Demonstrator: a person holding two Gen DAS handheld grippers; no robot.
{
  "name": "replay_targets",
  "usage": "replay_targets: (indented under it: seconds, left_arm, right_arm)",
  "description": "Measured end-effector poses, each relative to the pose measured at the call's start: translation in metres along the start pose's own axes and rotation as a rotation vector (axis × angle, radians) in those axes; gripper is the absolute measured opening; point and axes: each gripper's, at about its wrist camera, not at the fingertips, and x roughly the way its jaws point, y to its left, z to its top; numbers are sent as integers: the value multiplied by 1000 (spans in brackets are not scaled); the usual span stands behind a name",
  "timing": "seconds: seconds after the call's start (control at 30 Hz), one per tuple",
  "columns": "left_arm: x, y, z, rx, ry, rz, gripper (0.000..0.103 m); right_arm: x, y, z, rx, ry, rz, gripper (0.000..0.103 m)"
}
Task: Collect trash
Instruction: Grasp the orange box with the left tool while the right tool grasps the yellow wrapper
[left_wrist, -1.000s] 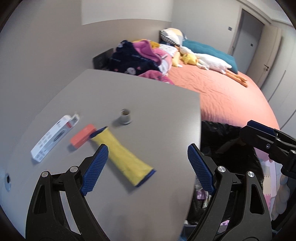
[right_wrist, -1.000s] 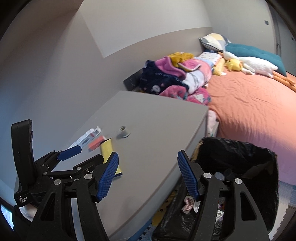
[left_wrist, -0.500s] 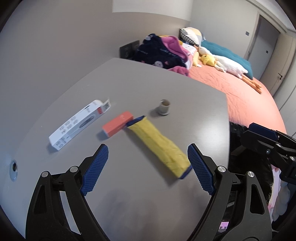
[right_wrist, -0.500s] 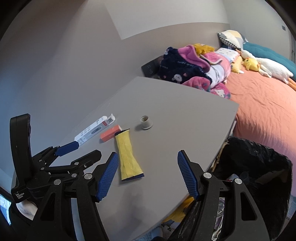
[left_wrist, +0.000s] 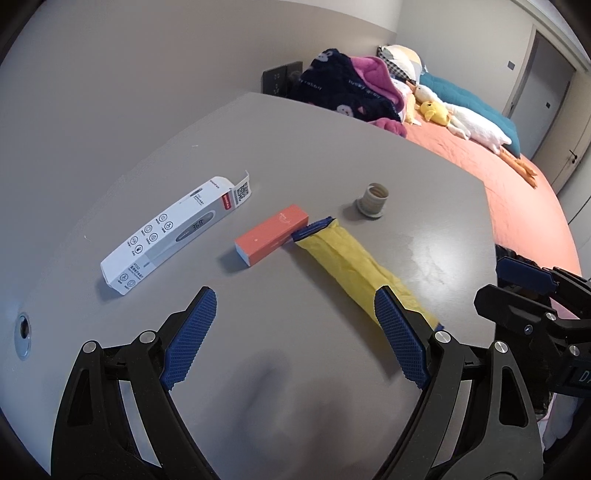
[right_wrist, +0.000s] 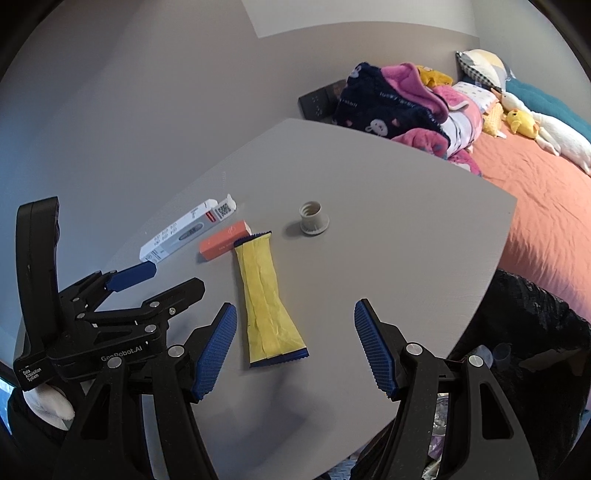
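Observation:
On the grey table (left_wrist: 332, 155) (right_wrist: 406, 206) lie a flat yellow wrapper with blue ends (left_wrist: 354, 269) (right_wrist: 264, 299), a small orange box (left_wrist: 271, 234) (right_wrist: 223, 240), a long white thermometer box (left_wrist: 173, 234) (right_wrist: 184, 230) and a grey screw cap (left_wrist: 373, 199) (right_wrist: 313, 218). My left gripper (left_wrist: 295, 343) hangs open above the table in front of the boxes, its right finger over the wrapper's near end. My right gripper (right_wrist: 295, 349) is open too, empty, with the wrapper's near end between its fingers' lines. In the right wrist view the left gripper (right_wrist: 125, 291) shows at lower left.
A bin lined with a black bag (right_wrist: 535, 332) stands off the table's right edge, some rubbish inside. Beyond is a bed with an orange cover (right_wrist: 546, 192), a pile of clothes (right_wrist: 402, 103) and soft toys (left_wrist: 465, 118). A round hole (left_wrist: 23, 328) sits in the table's left corner.
Both grippers have swung left from the bin toward the table and come lower and closer to the items. The wrapper now lies right before both. Jaws kept their width.

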Motion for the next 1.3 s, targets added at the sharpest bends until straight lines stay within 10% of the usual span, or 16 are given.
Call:
replay_targets:
  seconds: [0.53,0.9,1.3]
  left_arm:
    - [36,25,12,37,39,26,84]
    - [57,26,22,84,61,25,81]
    - [76,17,36,143,78,-11,42]
  right_arm:
    - [75,32,2,-129,124,-9,62]
    - [88,31,6,-162,117,-34,26]
    - [87,22,10,-105,142,31,25]
